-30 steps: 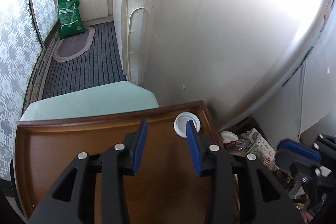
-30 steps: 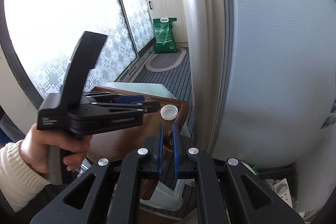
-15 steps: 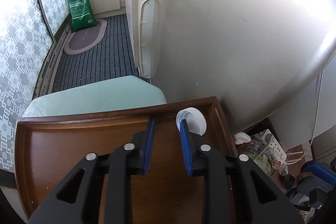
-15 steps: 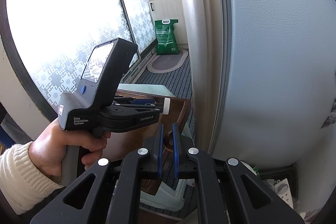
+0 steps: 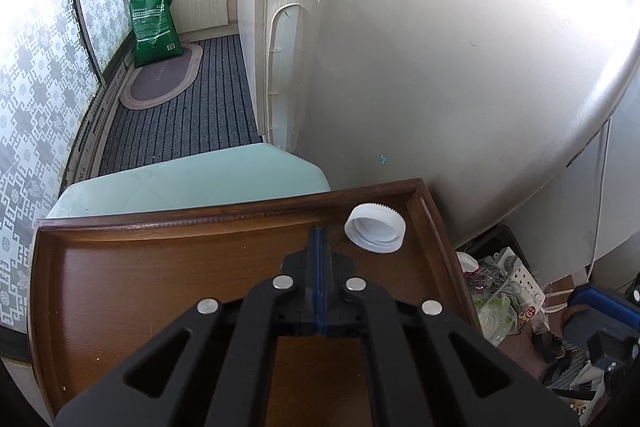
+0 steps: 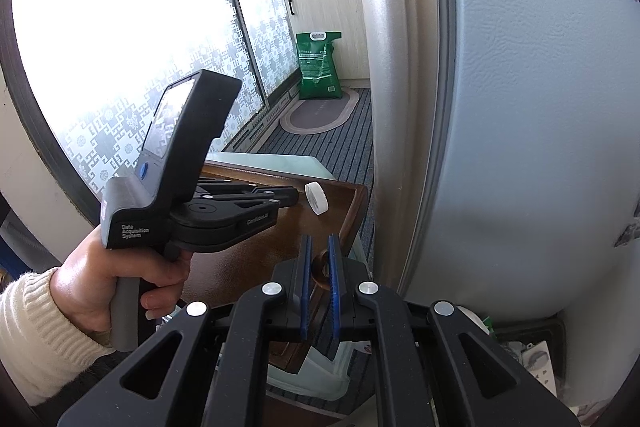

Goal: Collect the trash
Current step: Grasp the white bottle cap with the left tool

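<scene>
The white cap [image 5: 375, 229] sits tilted in the tray's [image 5: 120, 267] far right corner, just right of the left gripper [image 5: 319, 231], whose jaws have met on nothing; reopen, shift right, straddle its rim; the right gripper [image 6: 318, 259] hangs closed, empty.

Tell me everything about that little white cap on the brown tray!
The white cap is a round plastic bottle lid with tiny ridges around its edge. It is tipped up on its side, hollow inside showing, in the far right corner of the wooden tray. The left gripper is shut just beside it, not holding it.
</scene>
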Available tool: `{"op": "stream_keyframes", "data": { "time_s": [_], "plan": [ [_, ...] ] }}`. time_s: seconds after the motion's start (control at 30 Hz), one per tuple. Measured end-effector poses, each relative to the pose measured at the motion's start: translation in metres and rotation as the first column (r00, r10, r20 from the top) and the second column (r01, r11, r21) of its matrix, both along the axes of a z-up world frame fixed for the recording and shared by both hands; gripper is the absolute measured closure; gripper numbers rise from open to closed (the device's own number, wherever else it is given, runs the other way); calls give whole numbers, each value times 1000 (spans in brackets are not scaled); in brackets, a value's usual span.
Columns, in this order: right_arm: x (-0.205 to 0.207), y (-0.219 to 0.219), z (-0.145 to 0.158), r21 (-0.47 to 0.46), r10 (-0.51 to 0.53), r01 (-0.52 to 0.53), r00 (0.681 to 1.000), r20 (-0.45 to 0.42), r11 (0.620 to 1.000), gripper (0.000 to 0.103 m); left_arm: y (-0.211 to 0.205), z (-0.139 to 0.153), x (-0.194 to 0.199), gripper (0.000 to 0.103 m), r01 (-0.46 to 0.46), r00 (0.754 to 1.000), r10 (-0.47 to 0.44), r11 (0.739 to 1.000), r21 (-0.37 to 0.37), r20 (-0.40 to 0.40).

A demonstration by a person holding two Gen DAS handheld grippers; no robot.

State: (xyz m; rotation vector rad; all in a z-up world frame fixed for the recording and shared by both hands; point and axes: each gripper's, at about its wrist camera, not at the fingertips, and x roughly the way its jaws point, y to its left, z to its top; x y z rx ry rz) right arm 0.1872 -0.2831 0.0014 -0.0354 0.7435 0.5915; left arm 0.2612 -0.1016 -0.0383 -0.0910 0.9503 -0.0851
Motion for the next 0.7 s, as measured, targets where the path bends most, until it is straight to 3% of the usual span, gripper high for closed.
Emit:
{"op": "stream_keyframes", "data": {
  "time_s": [0.23, 0.3, 0.33, 0.7],
  "plan": [
    [0, 2, 1, -5, 2, -2, 1000, 2, 1000, 95, -2, 8, -12, 98, 40, 998, -40, 999, 8, 46],
    [-1, 2, 0, -5, 4, -4, 1000, 2, 1000, 95, -7, 13, -19, 60, 57, 995, -59, 998, 27, 80],
    [-1, 2, 0, -6, 4, -4, 1000, 3, 1000, 95, -9, 15, -22, 55, 63, 994, -66, 997, 33, 91],
    [-1, -2, -1, 2, -1, 1, 1000, 2, 1000, 95, -34, 12, -6, 56, 93, 992, -98, 993, 68, 76]
  ]
}}
